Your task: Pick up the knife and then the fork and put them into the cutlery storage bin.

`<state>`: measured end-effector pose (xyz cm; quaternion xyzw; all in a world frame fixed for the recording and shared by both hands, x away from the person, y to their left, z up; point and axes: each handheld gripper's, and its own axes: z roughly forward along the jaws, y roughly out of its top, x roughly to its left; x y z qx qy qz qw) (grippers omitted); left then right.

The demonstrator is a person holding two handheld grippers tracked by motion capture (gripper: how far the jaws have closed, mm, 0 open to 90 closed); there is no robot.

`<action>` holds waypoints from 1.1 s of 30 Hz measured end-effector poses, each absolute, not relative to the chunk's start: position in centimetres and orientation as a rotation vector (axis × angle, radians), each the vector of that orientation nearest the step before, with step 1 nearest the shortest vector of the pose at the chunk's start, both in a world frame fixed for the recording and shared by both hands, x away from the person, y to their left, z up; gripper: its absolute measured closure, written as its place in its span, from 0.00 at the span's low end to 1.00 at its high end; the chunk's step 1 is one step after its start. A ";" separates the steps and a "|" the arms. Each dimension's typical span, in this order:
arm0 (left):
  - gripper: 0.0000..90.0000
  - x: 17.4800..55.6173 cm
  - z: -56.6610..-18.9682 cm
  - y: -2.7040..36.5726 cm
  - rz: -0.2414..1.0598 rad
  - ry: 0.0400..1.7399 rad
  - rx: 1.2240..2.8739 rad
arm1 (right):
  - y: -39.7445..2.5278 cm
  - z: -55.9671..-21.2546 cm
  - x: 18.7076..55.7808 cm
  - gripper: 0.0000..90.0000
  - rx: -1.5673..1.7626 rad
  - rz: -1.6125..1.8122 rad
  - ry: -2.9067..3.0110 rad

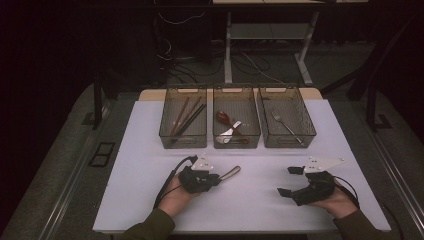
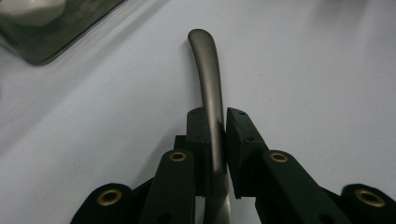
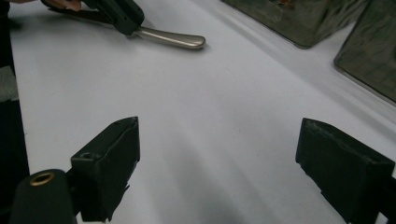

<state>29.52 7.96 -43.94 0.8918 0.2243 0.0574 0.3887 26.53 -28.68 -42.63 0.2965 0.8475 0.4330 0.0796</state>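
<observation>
A metal utensil handle [image 2: 208, 74] sticks out from between the jaws of my left gripper [image 2: 215, 126], which is shut on it; its working end is hidden. In the high view the left gripper [image 1: 216, 176] sits on the white table left of centre, with the handle [image 1: 230, 173] pointing right and slightly away. My right gripper [image 1: 290, 181] rests at the front right with its jaws wide apart and nothing between them. From the right gripper view, the right gripper [image 3: 219, 163] looks along the table at the handle [image 3: 170, 39] far off.
Three clear bins stand in a row at the back: the left bin [image 1: 183, 140] holds chopsticks, the middle bin [image 1: 236, 142] spoons, the right bin [image 1: 289, 140] a fork [image 1: 285, 126]. Bare white table [image 1: 250, 200] lies between the grippers.
</observation>
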 end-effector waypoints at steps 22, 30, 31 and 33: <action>0.88 28.5 -41.4 4.4 -0.005 0.177 2.264 | -24.0 -40.5 29.1 0.16 0.597 1.287 2.773; 0.88 28.7 -40.7 2.5 -0.020 0.075 2.261 | -21.4 -40.7 30.3 0.16 0.436 1.227 2.895; 0.88 28.7 -40.7 2.4 -0.021 0.070 2.259 | -21.1 -40.8 30.4 0.16 0.412 1.224 2.922; 0.88 28.7 -40.6 2.3 -0.027 0.059 2.262 | -20.5 -41.1 30.5 0.24 0.348 1.202 2.970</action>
